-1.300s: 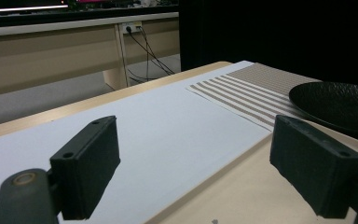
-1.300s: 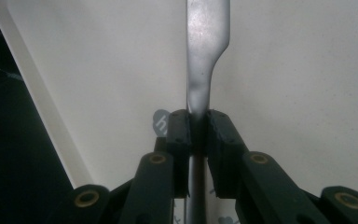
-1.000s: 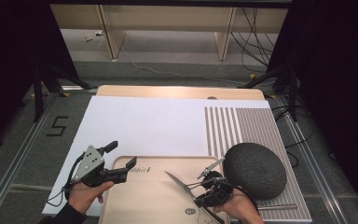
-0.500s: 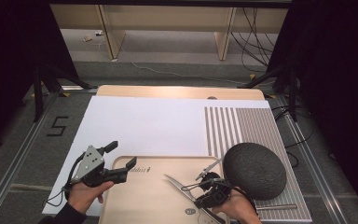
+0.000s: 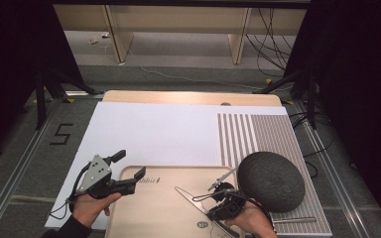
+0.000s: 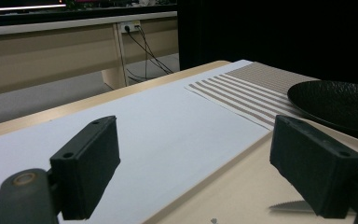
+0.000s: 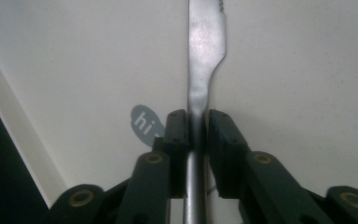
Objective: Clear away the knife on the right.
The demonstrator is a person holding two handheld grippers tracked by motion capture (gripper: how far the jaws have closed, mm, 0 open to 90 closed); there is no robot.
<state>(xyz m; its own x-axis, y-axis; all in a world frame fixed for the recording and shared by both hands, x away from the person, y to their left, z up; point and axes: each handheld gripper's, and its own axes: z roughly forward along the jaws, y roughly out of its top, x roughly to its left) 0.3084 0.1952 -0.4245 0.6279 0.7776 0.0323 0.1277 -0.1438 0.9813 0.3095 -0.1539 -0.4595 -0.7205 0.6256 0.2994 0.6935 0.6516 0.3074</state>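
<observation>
High view: a pale cutting board lies at the near edge of the table. A table knife lies flat on the board, blade pointing away from the person, toward the board's middle. The right gripper sits low at the board's right side, beside a black textured plate. In the right gripper view its jaws have just been opening and now flank the knife's handle with a thin gap on one side. To release cleanly, widen them further before lifting straight off the board. The left gripper hovers at the board's left corner, jaws wide apart with nothing between, hand resting low.
</observation>
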